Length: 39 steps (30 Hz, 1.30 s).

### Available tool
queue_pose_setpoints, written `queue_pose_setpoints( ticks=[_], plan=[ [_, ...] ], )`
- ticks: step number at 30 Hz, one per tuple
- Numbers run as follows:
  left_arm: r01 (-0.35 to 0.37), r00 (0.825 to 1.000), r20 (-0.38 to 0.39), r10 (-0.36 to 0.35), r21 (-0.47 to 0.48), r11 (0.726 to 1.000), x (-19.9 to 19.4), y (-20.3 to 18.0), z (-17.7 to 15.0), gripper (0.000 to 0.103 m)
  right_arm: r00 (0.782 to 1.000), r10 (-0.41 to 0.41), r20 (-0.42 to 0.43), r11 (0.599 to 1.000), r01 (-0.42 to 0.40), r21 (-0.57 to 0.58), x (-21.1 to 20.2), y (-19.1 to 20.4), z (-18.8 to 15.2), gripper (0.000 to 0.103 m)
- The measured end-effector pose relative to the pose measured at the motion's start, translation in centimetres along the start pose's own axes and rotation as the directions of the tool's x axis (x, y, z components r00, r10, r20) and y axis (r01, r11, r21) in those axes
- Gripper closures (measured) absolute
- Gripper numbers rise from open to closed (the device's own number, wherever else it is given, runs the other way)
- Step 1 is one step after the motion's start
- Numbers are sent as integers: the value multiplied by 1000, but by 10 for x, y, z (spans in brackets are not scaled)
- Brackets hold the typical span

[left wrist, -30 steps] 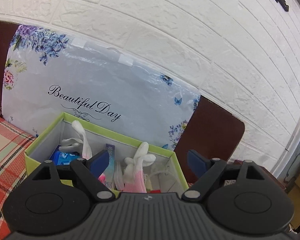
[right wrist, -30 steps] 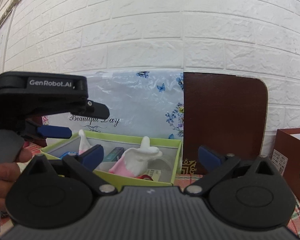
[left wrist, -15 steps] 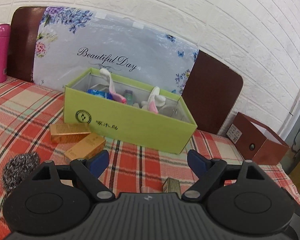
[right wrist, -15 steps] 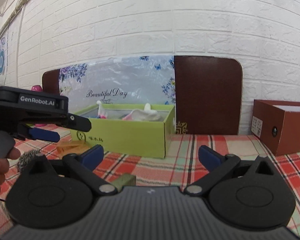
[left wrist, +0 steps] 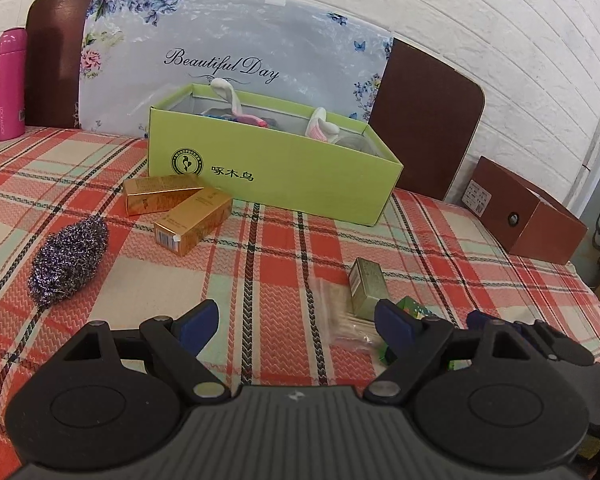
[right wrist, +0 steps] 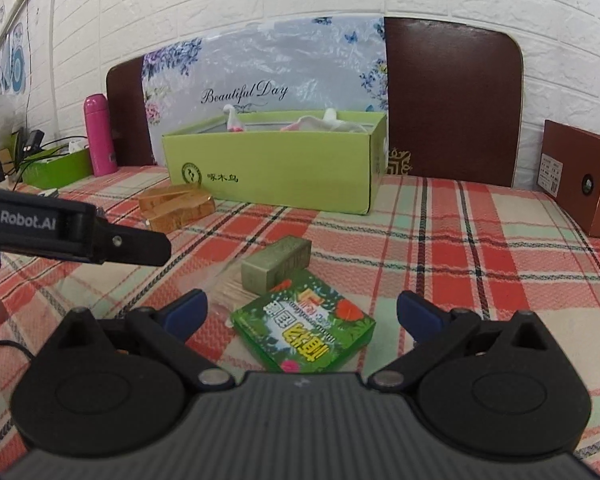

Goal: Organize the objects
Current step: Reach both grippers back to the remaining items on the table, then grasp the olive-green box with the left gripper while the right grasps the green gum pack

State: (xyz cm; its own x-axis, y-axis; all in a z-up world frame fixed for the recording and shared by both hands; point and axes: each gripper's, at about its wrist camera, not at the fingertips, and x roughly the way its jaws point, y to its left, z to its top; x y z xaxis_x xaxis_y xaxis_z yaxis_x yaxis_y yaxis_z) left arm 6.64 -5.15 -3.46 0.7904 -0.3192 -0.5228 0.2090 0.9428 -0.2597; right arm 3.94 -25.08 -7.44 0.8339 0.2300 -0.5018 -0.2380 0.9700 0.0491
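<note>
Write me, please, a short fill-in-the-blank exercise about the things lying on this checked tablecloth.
1. The open green box stands in front of a board printed with the words "Beautiful ____".
2. Two ____ coloured cartons lie on the cloth just in front of that box.
3. The bottle standing at the far left is ____.
4. The right tool is open, and between its tips lies a flat ____ packet.

Missing words: Day; gold; pink; green

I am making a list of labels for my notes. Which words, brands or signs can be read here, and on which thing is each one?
"Beautiful Day": flowered board against the wall.
"啄木鸟" with a round logo: lime green box.
"GenRobot.AI": left gripper body.
Flat green packet: large Chinese characters, not clearly legible.
Pink bottle, gold boxes, brown box: print too small.
</note>
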Motion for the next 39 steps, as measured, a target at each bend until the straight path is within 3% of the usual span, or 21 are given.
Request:
queue_pose_setpoints(
  ticks=[5, 7, 9, 13, 18, 21, 23, 30, 34, 39],
  plan=[
    [53, 999, -4, -53, 35, 998, 2, -12, 2, 15, 998, 25, -55, 1000, -24, 9, 10, -2, -3, 3],
    [68, 998, -1, -68, 65, 996, 6, -20, 3, 15, 999, 5, -38, 1000, -4, 15, 5, -3, -3, 19],
    [82, 997, -2, -82, 101, 992, 13, -28, 6, 15, 999, -3, -50, 1000, 4, 12, 1, -1, -4, 19],
    [111, 994, -13, -111, 190, 975, 32, -46, 14, 28, 998, -16, -62, 1000, 16, -7, -17, 7, -13, 19],
    [117, 993, -46, -109, 243, 963, 61, -63, 19, 32, 998, -21, -63, 999, 23, 40, -41, 5, -26, 19],
    [108, 993, -77, -91, 263, 959, 77, -69, 19, 50, 998, -22, -58, 998, 25, 53, -46, 3, -28, 19],
    [102, 992, -107, -74, 283, 954, 83, -69, 17, 76, 998, -25, -58, 998, 28, 48, -45, 4, -27, 19],
    [89, 993, -95, -66, 264, 961, 46, -47, 8, 78, 998, 22, -50, 1000, -21, 16, -44, 12, -28, 19],
    [64, 996, -82, -46, 234, 970, 14, -27, -5, 78, 998, 24, -53, 1000, -25, -11, -43, 20, -28, 6],
    [23, 995, -101, -3, 199, 980, 7, -12, -17, 78, 997, 19, -79, 1000, -19, 4, -42, 23, -30, 3]
  ],
)
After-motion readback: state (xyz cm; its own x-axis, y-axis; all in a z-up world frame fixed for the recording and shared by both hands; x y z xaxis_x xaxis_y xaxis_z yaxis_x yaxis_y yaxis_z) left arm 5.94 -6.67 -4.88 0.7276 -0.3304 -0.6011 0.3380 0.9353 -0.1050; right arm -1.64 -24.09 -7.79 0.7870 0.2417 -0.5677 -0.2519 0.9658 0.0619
